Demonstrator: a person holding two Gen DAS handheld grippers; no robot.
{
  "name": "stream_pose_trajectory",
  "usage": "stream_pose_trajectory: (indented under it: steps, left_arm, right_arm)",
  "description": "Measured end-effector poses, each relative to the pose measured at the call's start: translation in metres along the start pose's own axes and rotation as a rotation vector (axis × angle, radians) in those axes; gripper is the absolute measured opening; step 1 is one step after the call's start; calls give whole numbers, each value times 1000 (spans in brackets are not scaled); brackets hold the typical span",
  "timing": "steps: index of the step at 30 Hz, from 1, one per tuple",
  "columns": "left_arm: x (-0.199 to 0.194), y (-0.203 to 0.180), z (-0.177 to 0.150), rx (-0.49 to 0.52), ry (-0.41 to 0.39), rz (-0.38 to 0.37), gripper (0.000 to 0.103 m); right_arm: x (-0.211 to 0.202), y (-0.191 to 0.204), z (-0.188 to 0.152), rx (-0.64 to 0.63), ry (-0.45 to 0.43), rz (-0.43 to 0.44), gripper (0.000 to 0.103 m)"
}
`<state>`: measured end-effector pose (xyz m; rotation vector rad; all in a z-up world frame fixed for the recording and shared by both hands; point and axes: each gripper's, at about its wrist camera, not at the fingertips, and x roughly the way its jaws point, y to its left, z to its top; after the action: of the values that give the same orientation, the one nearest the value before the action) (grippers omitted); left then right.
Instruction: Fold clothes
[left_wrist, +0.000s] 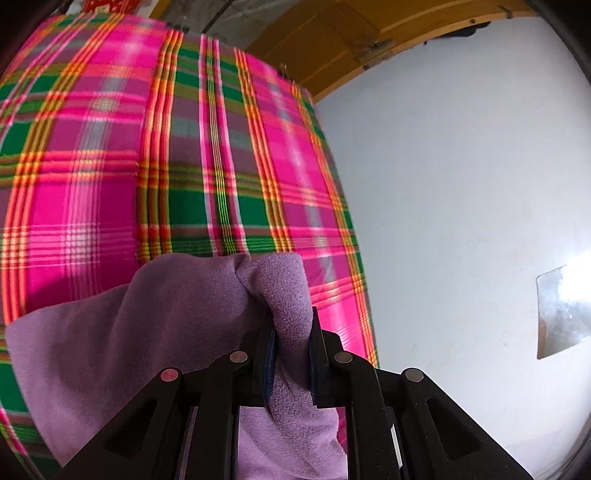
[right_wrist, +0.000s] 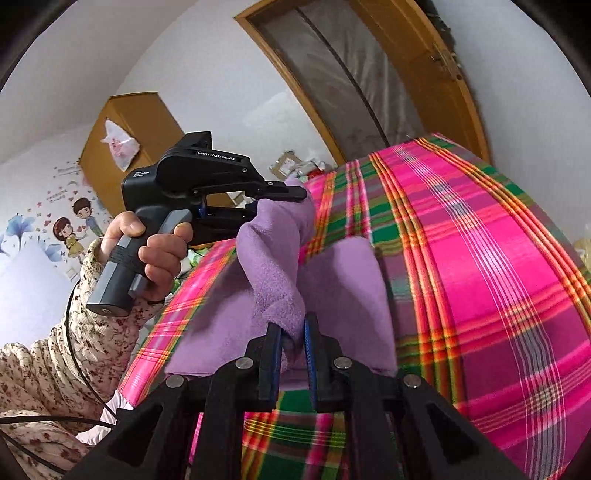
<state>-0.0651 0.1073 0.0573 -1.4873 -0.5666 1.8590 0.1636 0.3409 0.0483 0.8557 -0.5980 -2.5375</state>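
Both my tongs clench the purple fleece garment (left_wrist: 155, 332): left tongs (left_wrist: 291, 354) and right tongs (right_wrist: 293, 354), lifted over the plaid bedspread (right_wrist: 480, 258), white wall (left_wrist: 443, 184) right.

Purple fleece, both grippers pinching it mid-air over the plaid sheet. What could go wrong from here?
1. The left gripper and right gripper each pinch only a small bunched tuck of the purple fleece; either tuck could slip out.
2. The fleece twists between the grips, so the fold may land crooked on the plaid sheet.
3. The black cable by the sleeve might snag.
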Motion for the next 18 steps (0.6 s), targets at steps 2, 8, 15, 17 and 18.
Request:
stream_pose_trajectory:
  steps: [2,8,15,17,18]
  left_arm:
    - [7,3,1,-14,11,-6,14]
    - [19,4,1,-26,30,-28,16]
    - [11,12,1,-57,53,-54,24]
    - [2,13,-1,-40,39,-38,24]
    - [-3,14,-3,-29,28,-31,24]
  right_arm:
    - [2,-7,-2,16,9,-15,12]
    - [4,-19,-6,43,30,-44,12]
    - [4,-30,-10,63,48,-88,13]
    - [2,-32,-10,67,52,-102,13]
    - [2,-33,-10,69,54,-110,13]
